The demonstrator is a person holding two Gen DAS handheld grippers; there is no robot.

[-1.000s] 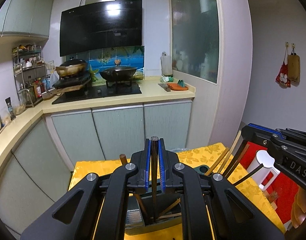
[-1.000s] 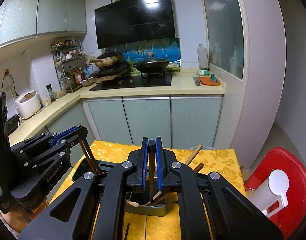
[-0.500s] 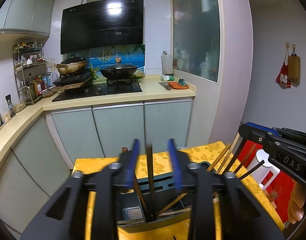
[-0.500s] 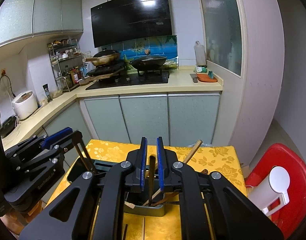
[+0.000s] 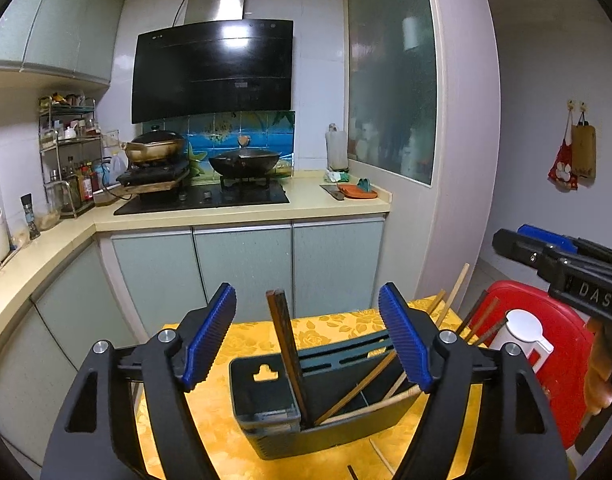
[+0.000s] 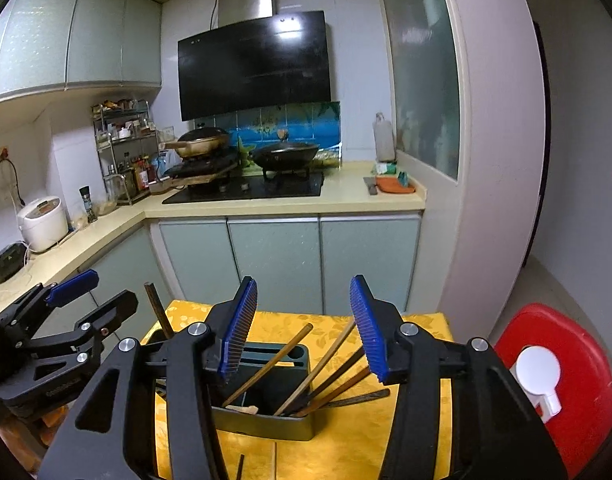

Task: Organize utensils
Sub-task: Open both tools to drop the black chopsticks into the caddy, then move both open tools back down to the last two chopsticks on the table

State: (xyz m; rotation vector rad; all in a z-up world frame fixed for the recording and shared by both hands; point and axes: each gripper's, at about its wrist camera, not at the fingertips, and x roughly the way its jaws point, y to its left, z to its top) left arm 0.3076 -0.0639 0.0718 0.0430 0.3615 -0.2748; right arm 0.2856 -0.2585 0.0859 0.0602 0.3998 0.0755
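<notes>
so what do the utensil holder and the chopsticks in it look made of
Utensil holder: probably moulded plastic, dark grey-green, smooth with a dull sheen. Light chopsticks: wood or bamboo, matte tan. Dark chopstick: lacquered wood or plastic, hard to tell.

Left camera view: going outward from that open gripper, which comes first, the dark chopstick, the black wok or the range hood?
From the left gripper:
1. Dark chopstick, upright between its fingers.
2. Black wok, on the stove behind.
3. Range hood, on the wall above.
</notes>
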